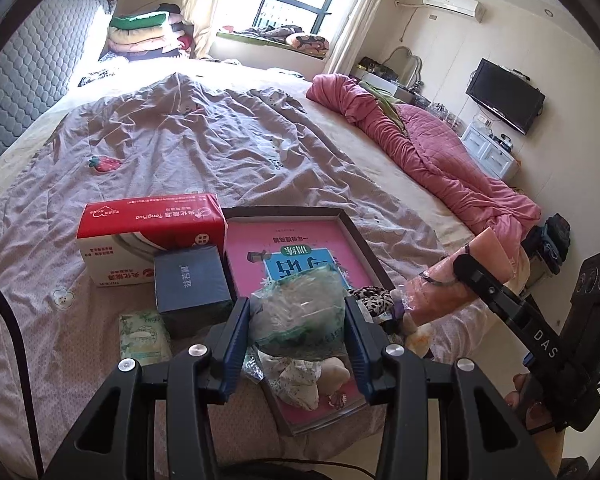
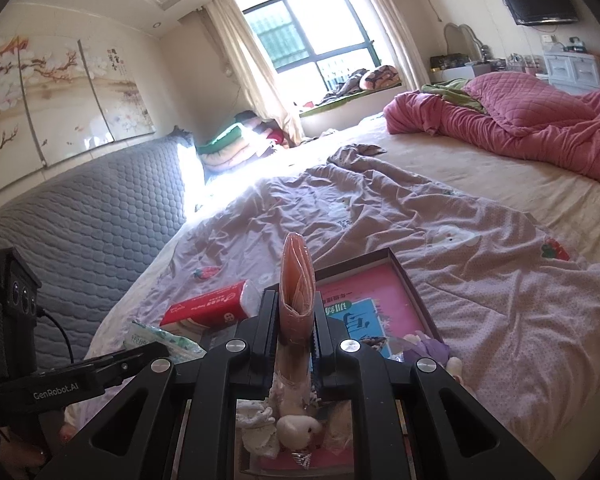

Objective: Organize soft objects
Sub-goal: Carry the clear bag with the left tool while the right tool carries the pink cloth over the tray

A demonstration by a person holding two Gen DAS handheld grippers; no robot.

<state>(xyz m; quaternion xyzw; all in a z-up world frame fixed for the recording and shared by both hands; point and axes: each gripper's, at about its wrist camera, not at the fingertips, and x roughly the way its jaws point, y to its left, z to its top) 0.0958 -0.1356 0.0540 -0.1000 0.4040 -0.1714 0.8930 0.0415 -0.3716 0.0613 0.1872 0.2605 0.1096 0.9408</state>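
My left gripper [image 1: 298, 312] is shut on a crumpled clear plastic bag [image 1: 300, 312] with green print, held above a shallow dark tray [image 1: 354, 236] that has a pink book in it. My right gripper [image 2: 296, 312] is shut on a flat pink packet in clear wrap [image 2: 296, 280], held upright; it also shows in the left wrist view [image 1: 456, 284] at the right. Small soft things lie in the tray's near end: a white floral cloth [image 1: 296, 380], a leopard-print piece [image 1: 374, 296], a white plush [image 2: 298, 430].
On the lilac bedsheet left of the tray are a red and white tissue box [image 1: 152, 232], a dark blue box [image 1: 190, 284] and a green tissue pack [image 1: 144, 336]. A pink quilt [image 1: 428, 148] lies along the bed's right side. A grey headboard [image 2: 80, 224] stands at the left.
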